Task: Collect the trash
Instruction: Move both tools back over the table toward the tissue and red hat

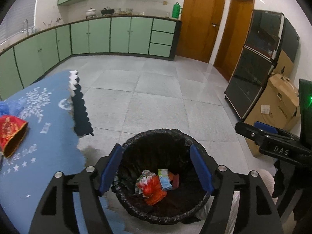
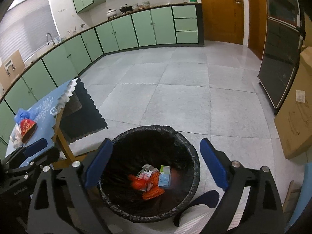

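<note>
A black-lined trash bin stands on the floor and also shows in the right wrist view. Inside lie wrappers, an orange net and a small carton. My left gripper is open and empty above the bin. My right gripper is open and empty above it too; it shows at the right edge of the left wrist view. On the blue-clothed table lie a red pouch and a blue plastic bag.
Green kitchen cabinets run along the back and left. A dark glass cabinet and cardboard boxes stand at the right. Two wooden doors are at the back. Grey tiled floor lies between.
</note>
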Demonstrator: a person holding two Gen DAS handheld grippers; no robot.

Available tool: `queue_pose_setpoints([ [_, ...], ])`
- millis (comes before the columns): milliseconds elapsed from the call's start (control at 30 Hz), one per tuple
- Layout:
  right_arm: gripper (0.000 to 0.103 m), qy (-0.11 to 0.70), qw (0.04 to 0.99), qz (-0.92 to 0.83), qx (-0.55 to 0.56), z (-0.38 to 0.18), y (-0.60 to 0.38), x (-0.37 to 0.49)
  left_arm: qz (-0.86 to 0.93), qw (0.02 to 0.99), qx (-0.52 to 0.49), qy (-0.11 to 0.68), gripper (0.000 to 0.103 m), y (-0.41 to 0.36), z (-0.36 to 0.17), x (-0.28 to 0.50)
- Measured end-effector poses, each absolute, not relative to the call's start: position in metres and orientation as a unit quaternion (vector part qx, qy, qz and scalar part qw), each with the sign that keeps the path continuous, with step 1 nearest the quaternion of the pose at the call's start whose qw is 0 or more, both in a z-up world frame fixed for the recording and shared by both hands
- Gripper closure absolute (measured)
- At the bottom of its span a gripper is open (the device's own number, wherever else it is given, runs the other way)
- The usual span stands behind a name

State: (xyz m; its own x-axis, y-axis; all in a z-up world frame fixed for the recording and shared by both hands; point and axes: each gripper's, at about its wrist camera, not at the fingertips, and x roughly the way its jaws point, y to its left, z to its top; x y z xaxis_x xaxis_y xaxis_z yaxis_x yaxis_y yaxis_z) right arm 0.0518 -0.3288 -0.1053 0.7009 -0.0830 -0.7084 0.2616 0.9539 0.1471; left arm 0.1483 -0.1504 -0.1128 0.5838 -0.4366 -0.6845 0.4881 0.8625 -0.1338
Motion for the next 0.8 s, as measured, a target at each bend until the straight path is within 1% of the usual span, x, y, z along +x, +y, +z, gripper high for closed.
queue_pose_setpoints([
  [200,0.014,0.357,0.925,-0.072,0.108,-0.085,-0.309,0.051,-0.225,0.909,0.010,0.351,0.031,-0.110,-0.088,0.145],
  [433,0.013,0.335,0.938,-0.018,0.089,-0.056,-0.260,0.061,-0.171,0.931,-0.013,0.323,0.030,-0.055,-0.059,0.138],
  [600,0.013,0.331,0.940,0.030,0.072,-0.049,-0.211,0.079,-0.114,0.943,-0.025,0.311,0.029,-0.005,-0.052,0.133],
  [800,0.013,0.332,0.939,0.079,0.044,-0.050,-0.150,0.102,-0.045,0.949,-0.043,0.309,0.029,0.060,-0.056,0.133],
])
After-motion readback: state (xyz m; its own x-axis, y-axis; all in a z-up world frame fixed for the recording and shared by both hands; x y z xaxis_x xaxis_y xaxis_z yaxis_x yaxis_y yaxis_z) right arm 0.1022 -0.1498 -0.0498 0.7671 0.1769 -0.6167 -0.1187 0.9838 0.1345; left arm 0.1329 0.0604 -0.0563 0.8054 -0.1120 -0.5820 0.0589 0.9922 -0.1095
